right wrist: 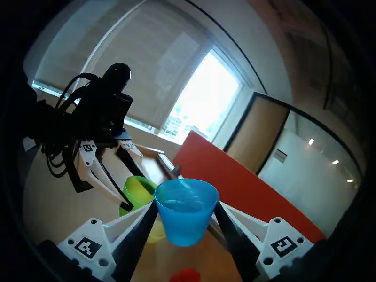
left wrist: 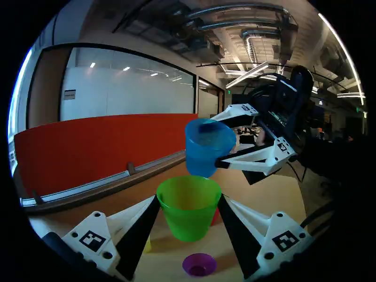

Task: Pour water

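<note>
- Your wooden table [left wrist: 263, 188] is hemmed along one edge by the long red partition panel [left wrist: 94, 145]. Bare tabletop lies open on the other side.
- Your left gripper [left wrist: 188, 199] is clamped on the translucent green plastic cup [left wrist: 189, 214], a finger pressing each side.
- Your right gripper [right wrist: 186, 204] squeezes the translucent blue plastic cup [right wrist: 186, 223], raised just above and beyond the green rim.
- The left gripper view gives you a small purple cup [left wrist: 199, 264] on the table below. The right gripper view gives you what looks like water in the blue cup.

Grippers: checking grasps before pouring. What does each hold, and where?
The left gripper holds the green cup by its side walls, below the rim; the right gripper holds the blue cup likewise.
</note>
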